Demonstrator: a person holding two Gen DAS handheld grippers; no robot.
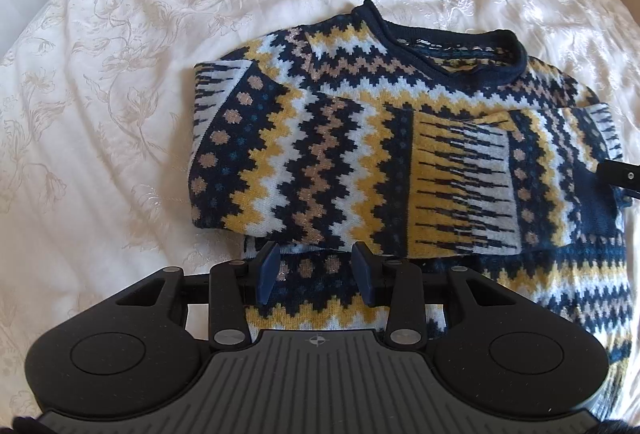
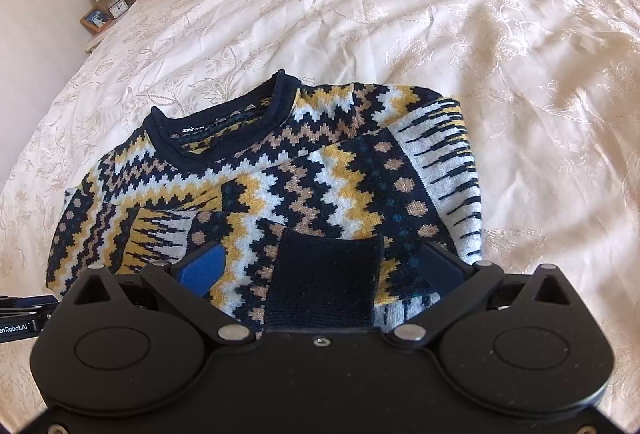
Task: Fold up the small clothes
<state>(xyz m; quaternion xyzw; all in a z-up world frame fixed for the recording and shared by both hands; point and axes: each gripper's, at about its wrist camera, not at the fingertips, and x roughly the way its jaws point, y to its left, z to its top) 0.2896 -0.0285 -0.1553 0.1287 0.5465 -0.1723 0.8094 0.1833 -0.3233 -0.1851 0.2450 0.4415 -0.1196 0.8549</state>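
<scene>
Knitwear fills the middle of both views: the patterned sweater [image 1: 360, 138] lies on the bed [image 1: 120, 54], sleeves crossed over its chest, collar [image 2: 224, 118] toward the top of the frame. The left gripper [image 1: 318, 274] hovers at the lower hem with fingers spread and nothing between them. The right gripper [image 2: 324, 266] has fingers spread wide either side of the dark cuff [image 2: 324, 274], not pinching it. Likely risk: lifting the hem could drag the loose sleeves out of place, since nothing pins them. White bedding lies open all around the sweater; a nightstand [image 2: 100, 22] sits upper left.
</scene>
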